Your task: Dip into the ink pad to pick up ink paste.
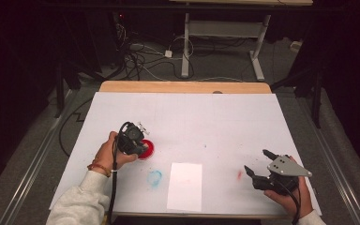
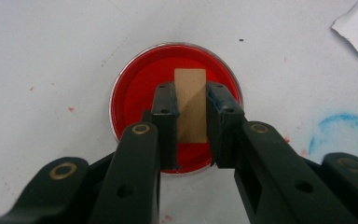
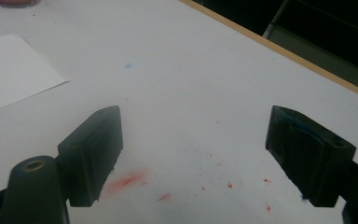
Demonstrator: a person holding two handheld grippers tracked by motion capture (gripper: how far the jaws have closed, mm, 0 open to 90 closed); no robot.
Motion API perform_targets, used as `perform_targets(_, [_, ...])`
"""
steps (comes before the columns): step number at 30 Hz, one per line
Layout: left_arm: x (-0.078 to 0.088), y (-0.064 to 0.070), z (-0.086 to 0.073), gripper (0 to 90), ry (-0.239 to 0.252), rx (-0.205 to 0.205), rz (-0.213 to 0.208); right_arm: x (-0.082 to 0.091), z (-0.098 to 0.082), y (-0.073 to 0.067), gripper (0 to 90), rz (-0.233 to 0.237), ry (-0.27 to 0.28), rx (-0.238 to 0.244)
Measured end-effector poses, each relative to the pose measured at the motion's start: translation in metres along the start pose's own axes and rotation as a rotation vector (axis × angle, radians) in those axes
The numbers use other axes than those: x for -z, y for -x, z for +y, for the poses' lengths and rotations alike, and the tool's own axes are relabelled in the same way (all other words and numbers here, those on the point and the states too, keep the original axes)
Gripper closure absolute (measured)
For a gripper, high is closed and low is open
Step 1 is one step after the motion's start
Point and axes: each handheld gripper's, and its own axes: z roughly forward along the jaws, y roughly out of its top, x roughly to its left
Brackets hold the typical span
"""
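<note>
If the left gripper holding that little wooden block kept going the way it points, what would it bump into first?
Probably the red ink pad. The left gripper points down over it, jaws shut on the wooden block. The block's far end would meet the pad first; I cannot tell whether they touch already.

Matt wooden block (image 2: 190, 105) over glossy red, metal-rimmed dish (image 2: 135, 93).

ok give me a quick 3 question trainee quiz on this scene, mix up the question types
1. True or false: the right gripper has its jaws spread wide with nothing between them.
2. What does the left gripper hold? A) a sheet of paper B) a small wooden block C) a blue pen
3. Fill in: the block sits over a round dish of ____ ink.

Key: 1 true; 2 B; 3 red
</note>
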Motion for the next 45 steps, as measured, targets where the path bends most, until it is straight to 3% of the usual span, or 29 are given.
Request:
perform_targets(11, [-0.003,-0.004,-0.002,73.8,0.008,0.028,-0.025,-0.001,0.000,-0.001,19.1,0.004,-0.005,0.010])
perform_targets(37, [-0.005,-0.006,-0.003,73.8,0.014,0.038,-0.036,-0.001,0.001,-0.002,19.1,0.004,-0.010,0.008])
perform_targets(42, [-0.001,-0.007,-0.004,73.9,0.022,0.043,-0.038,-0.001,0.000,-0.001,19.1,0.006,-0.008,0.003])
perform_targets(45, [0.009,-0.006,-0.002,73.9,0.056,0.043,-0.042,0.000,0.000,0.000,19.1,0.002,-0.006,0.000])
